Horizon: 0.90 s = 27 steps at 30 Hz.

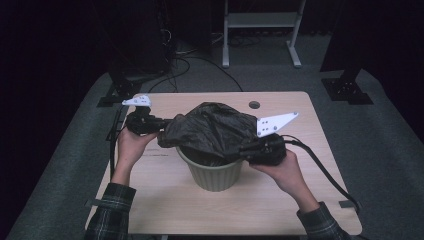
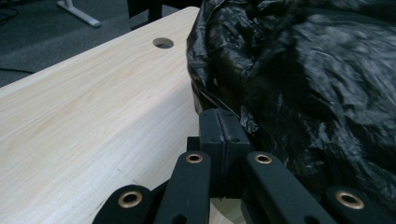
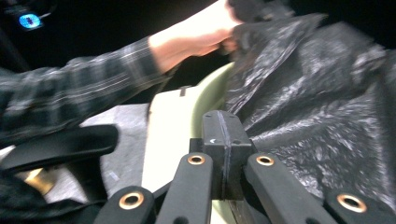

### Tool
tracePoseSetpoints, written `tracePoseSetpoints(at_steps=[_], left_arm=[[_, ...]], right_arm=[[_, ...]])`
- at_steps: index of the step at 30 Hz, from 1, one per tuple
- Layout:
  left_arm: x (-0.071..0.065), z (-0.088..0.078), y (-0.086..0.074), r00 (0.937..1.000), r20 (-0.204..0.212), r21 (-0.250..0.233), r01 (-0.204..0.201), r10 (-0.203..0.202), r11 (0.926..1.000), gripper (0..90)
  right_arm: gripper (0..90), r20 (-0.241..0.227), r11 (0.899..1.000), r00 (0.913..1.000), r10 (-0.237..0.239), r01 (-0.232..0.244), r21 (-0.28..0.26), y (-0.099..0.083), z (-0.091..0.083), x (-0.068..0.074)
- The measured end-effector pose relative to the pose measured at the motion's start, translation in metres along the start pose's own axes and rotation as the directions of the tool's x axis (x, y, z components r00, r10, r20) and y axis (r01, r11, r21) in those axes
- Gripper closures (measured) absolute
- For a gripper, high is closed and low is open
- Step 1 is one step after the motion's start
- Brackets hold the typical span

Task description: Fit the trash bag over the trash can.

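The bag (image 1: 212,127) drapes over the bin (image 1: 212,172) at the middle of the counter (image 1: 165,200), hiding the bin's mouth and most of its rim in the high view. Dark plastic, dark room: the folds are hard to read there, and both gripper tips are lost in the bag's edges.

Left gripper (image 1: 160,125) sits at the bag's left edge, right gripper (image 1: 250,150) at its near right edge, just above the bin's rim. The bag is stretched between them.

Left gripper view: jaws pressed together, a thin fold of bag (image 2: 303,93) seemingly pinched at the tip (image 2: 223,116), the rest billowing to the right. It also gives the counter's bare wood (image 2: 84,121) and a round hole (image 2: 163,43).

Right gripper view, blurred: jaws clenched flat (image 3: 223,126), with the bag (image 3: 317,107) right beside them; whether plastic is caught between the pads I cannot tell. Behind, a pale curve of the bin (image 3: 210,93), and the person's other hand (image 3: 201,32) in a plaid sleeve (image 3: 84,88) at the bag's far edge.
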<state>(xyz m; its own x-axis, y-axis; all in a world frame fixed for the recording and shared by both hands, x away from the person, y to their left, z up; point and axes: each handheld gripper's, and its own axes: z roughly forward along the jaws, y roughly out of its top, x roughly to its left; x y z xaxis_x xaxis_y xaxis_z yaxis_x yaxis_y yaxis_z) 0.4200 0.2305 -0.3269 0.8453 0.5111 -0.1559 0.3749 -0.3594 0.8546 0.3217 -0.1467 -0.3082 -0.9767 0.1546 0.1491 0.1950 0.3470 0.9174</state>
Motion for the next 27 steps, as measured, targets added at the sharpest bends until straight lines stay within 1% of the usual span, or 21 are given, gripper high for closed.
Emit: tracePoseSetpoints(at_steps=[3, 6, 8, 10, 11, 12, 13, 15, 16, 18, 21, 22, 23, 25, 26, 27], left_arm=[[-0.004, -0.003, -0.001, 0.9999, 0.010, -0.012, -0.005, 0.005, 0.9999, 89.9], [-0.006, -0.004, -0.003, 0.9998, 0.016, -0.011, -0.011, 0.011, 0.9999, 89.9], [-0.006, -0.003, -0.005, 0.9998, 0.016, -0.006, -0.009, 0.009, 0.9999, 89.9], [-0.005, -0.001, -0.008, 0.9997, 0.022, -0.003, -0.001, 0.001, 1.0000, 89.9], [-0.005, 0.001, -0.010, 0.9997, 0.026, -0.002, 0.002, -0.002, 1.0000, 89.9], [-0.005, 0.003, -0.011, 0.9996, 0.029, 0.000, 0.004, -0.004, 1.0000, 89.9], [-0.004, 0.005, -0.012, 0.9992, 0.040, -0.002, 0.009, -0.009, 1.0000, 89.9], [-0.004, 0.008, -0.015, 0.9972, 0.072, -0.022, 0.022, -0.021, 0.9995, 89.9], [-0.004, 0.009, -0.015, 0.9967, 0.078, -0.025, 0.022, -0.020, 0.9994, 89.8], [-0.005, 0.008, -0.014, 0.9968, 0.079, -0.034, 0.017, -0.014, 0.9993, 89.8], [-0.004, 0.004, -0.014, 0.9968, 0.079, -0.042, 0.020, -0.016, 0.9989, 89.7], [-0.004, 0.002, -0.014, 0.9969, 0.076, -0.044, 0.023, -0.020, 0.9988, 89.7], [-0.004, 0.002, -0.015, 0.9978, 0.064, -0.035, 0.019, -0.017, 0.9992, 89.7], [-0.004, 0.003, -0.017, 0.9991, 0.040, -0.009, 0.010, -0.010, 0.9999, 89.7], [-0.003, 0.004, -0.018, 0.9991, 0.041, -0.006, 0.012, -0.012, 0.9999, 89.7], [-0.003, 0.004, -0.018, 0.9991, 0.041, -0.006, 0.012, -0.012, 0.9999, 89.8]], right_arm=[[90.0, -0.052, 1.000, 0.9985, -0.013, 0.014, 0.019, -0.010, 0.006, 0.015], [89.9, -0.085, 0.999, 0.9962, -0.020, 0.023, 0.038, -0.019, 0.010, 0.026], [89.9, -0.096, 0.998, 0.9951, -0.026, 0.032, 0.060, -0.026, 0.012, 0.033], [90.0, -0.095, 0.996, 0.9950, -0.029, 0.037, 0.086, -0.033, 0.014, 0.037], [89.9, -0.093, 0.995, 0.9953, -0.028, 0.037, 0.096, -0.038, 0.015, 0.038], [89.9, -0.098, 0.994, 0.9951, -0.015, 0.025, 0.104, -0.044, 0.017, 0.037], [90.0, -0.099, 0.994, 0.9951, -0.009, 0.020, 0.111, -0.048, 0.018, 0.036], [90.0, -0.097, 0.993, 0.9952, 0.007, 0.004, 0.115, -0.057, 0.022, 0.033], [90.0, -0.098, 0.993, 0.9951, 0.013, -0.002, 0.121, -0.062, 0.025, 0.031], [90.0, -0.097, 0.992, 0.9952, 0.017, -0.005, 0.124, -0.066, 0.029, 0.030], [90.0, -0.100, 0.990, 0.9948, 0.017, -0.002, 0.144, -0.072, 0.039, 0.030], [90.0, -0.096, 0.988, 0.9953, 0.017, -0.002, 0.157, -0.075, 0.043, 0.030], [90.0, -0.093, 0.985, 0.9955, 0.017, 0.000, 0.173, -0.077, 0.047, 0.030], [90.0, -0.081, 0.975, 0.9967, 0.008, 0.010, 0.222, -0.083, 0.056, 0.030], [90.0, -0.072, 0.967, 0.9974, 0.007, 0.012, 0.253, -0.088, 0.061, 0.030], [90.0, -0.071, 0.963, 0.9975, 0.004, 0.015, 0.268, -0.093, 0.066, 0.029]])
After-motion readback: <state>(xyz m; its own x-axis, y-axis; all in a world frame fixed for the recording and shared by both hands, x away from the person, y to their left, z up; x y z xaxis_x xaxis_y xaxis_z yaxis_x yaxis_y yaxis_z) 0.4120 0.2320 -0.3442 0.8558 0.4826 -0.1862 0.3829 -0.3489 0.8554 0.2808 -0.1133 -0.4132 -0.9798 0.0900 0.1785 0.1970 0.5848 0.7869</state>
